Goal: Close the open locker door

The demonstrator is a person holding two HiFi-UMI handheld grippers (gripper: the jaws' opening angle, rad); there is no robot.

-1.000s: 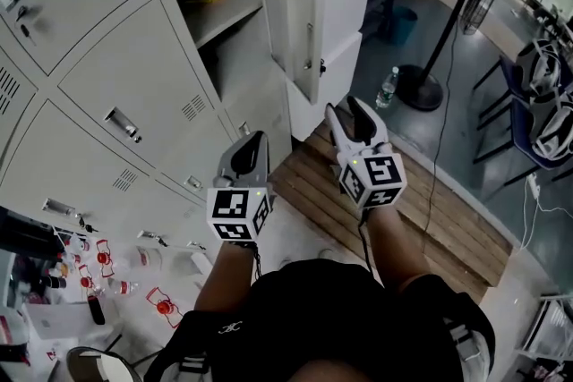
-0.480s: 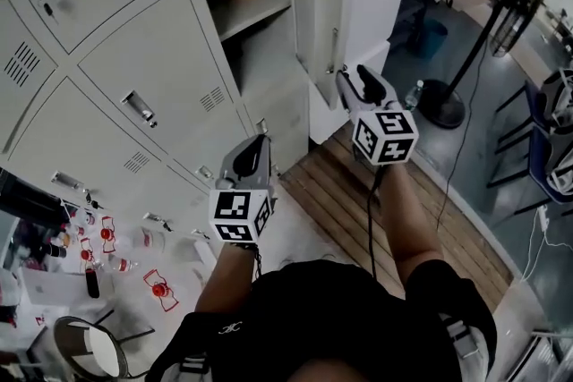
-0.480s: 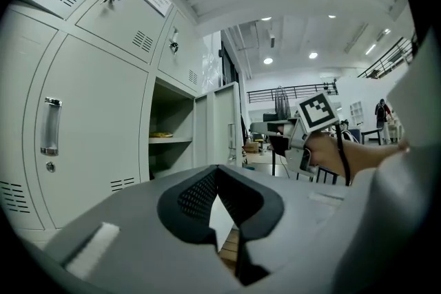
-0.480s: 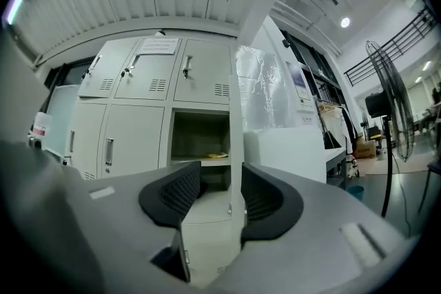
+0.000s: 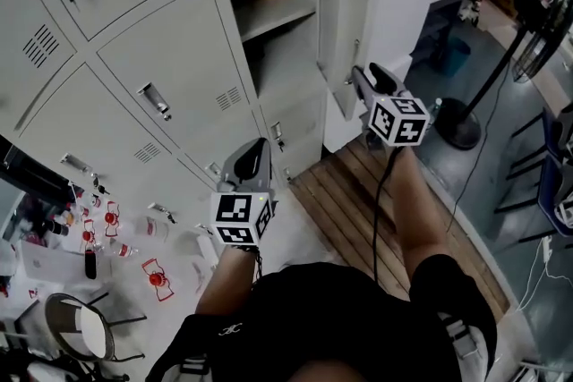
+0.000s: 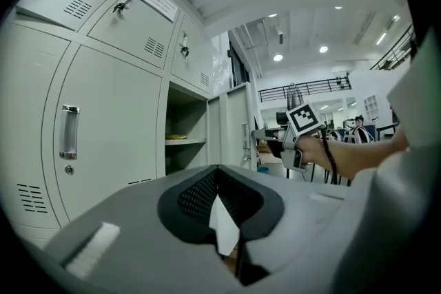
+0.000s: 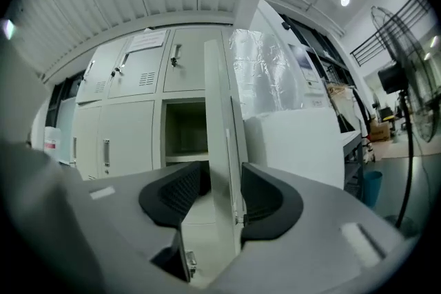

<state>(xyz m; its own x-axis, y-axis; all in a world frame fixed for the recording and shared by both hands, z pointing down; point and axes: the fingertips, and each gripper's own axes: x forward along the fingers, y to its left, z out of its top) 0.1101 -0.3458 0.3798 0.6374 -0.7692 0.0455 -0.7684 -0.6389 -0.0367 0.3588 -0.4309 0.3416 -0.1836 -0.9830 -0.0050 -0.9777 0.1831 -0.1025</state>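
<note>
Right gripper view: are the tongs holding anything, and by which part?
The free edge of the locker door stands between the tongs of the right gripper; whether they pinch it cannot be told. The left gripper is shut, empty.

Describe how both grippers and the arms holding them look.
Both the left gripper and right gripper are grey, with two tapering fingers lined with black ribbed pads. Each carries a white cube printed with black square markers. A black cable runs back from the right one. The arms are bare below a black top.
</note>
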